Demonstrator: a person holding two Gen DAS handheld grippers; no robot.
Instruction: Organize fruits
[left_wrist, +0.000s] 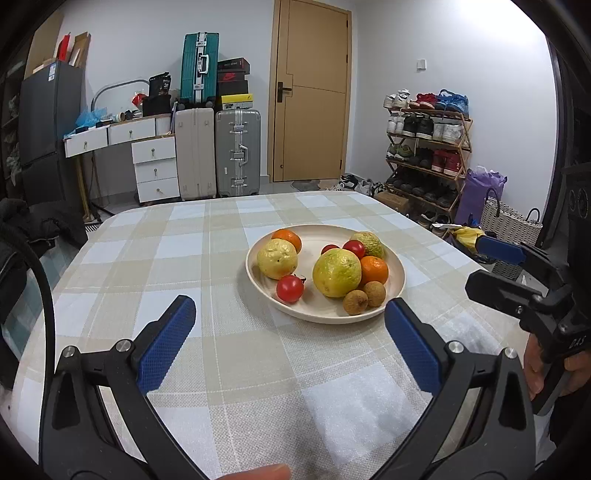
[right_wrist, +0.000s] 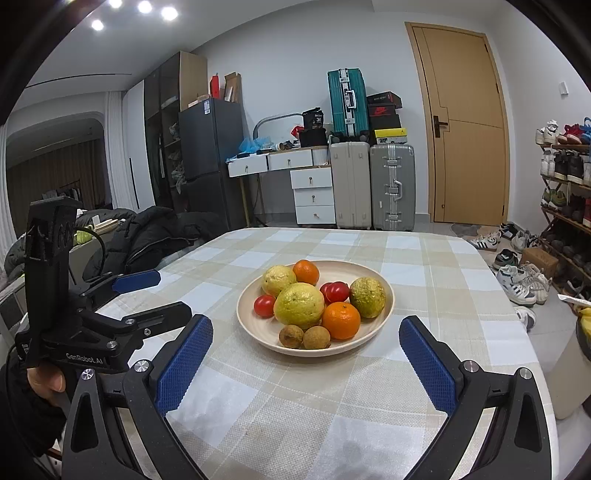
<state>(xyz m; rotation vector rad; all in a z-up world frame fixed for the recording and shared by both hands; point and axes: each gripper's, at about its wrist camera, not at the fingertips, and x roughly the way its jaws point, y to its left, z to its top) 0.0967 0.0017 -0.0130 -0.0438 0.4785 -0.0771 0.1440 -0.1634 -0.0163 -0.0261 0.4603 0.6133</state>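
Both the left gripper (left_wrist: 290, 332) and right gripper (right_wrist: 304, 354) hover spread and empty before the plate (left_wrist: 397, 291) of fruit mid-table, where the soft, slippery tomato (left_wrist: 290, 288) probably wants a gentle pinch across its middle.

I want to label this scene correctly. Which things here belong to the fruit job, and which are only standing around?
Job:
plate on the table
three guavas, largest
two oranges, nearer
tomatoes, one at
two longans
left gripper and right gripper, both open

Standing around:
suitcases
shoe rack
fridge
door
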